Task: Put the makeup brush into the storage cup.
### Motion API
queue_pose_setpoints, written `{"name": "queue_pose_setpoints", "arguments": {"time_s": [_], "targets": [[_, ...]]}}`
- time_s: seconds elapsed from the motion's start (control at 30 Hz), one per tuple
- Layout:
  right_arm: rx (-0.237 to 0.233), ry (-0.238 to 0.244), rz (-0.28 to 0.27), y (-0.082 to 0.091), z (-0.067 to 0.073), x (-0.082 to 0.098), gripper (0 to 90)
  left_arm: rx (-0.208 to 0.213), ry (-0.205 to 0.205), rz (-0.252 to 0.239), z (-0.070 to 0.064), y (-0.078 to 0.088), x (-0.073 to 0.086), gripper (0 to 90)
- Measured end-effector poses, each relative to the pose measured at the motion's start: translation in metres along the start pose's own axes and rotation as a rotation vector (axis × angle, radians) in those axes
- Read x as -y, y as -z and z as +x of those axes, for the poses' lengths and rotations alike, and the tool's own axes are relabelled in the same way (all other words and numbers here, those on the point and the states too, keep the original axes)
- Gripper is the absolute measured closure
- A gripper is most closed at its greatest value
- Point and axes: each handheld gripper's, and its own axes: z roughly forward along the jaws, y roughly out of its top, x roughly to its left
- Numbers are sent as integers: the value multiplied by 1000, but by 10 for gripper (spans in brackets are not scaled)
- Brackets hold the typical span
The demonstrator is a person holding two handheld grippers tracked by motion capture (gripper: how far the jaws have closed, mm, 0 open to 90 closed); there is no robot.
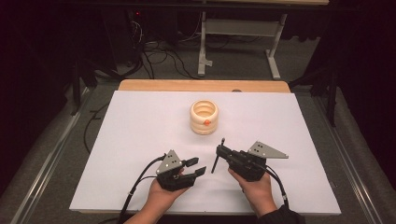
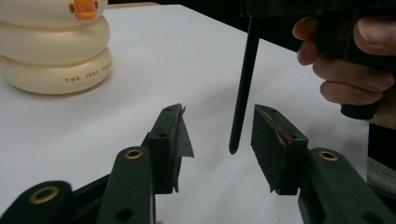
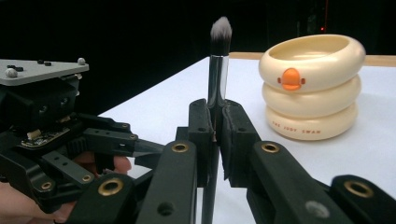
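the white table [image 1: 140, 140] carries a cream ringed holder [image 1: 204, 117] with a small orange beak, standing upright near the far middle, well apart from both hands; the step in hand looks like a handover of a makeup brush [image 3: 218, 70] from one gripper to the other, with dropping it into the holder the likely goal; the right gripper [image 1: 219, 150] is clamped on the brush's thin black handle, bristles up and the tip of the handle hanging down above the table; the left gripper [image 1: 196, 167] sits just beside it with its jaws partly apart, and in the left gripper view the handle's lower end [image 2: 240, 93] hangs between those jaws without touching either pad; the next move, as i judge it, calls for the left hand [image 1: 161, 196] to back away clear of the handle, then for the right hand [image 1: 256, 189] to carry the brush forward over the holder's mouth and lower it straight in; both forearms come in low from the near edge, grippers pointing inward toward each other.
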Motion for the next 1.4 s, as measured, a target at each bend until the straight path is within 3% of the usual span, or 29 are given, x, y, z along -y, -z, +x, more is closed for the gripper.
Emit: {"name": "queue_pose_setpoints", "arguments": {"time_s": [0.77, 1.4], "targets": [[96, 73, -36, 16, -11, -5, 859, -53, 43, -12, 20, 9, -1, 370], [172, 125, -68, 31, -21, -9, 858, -96, 55, -14, 27, 12, -2, 264]]}}
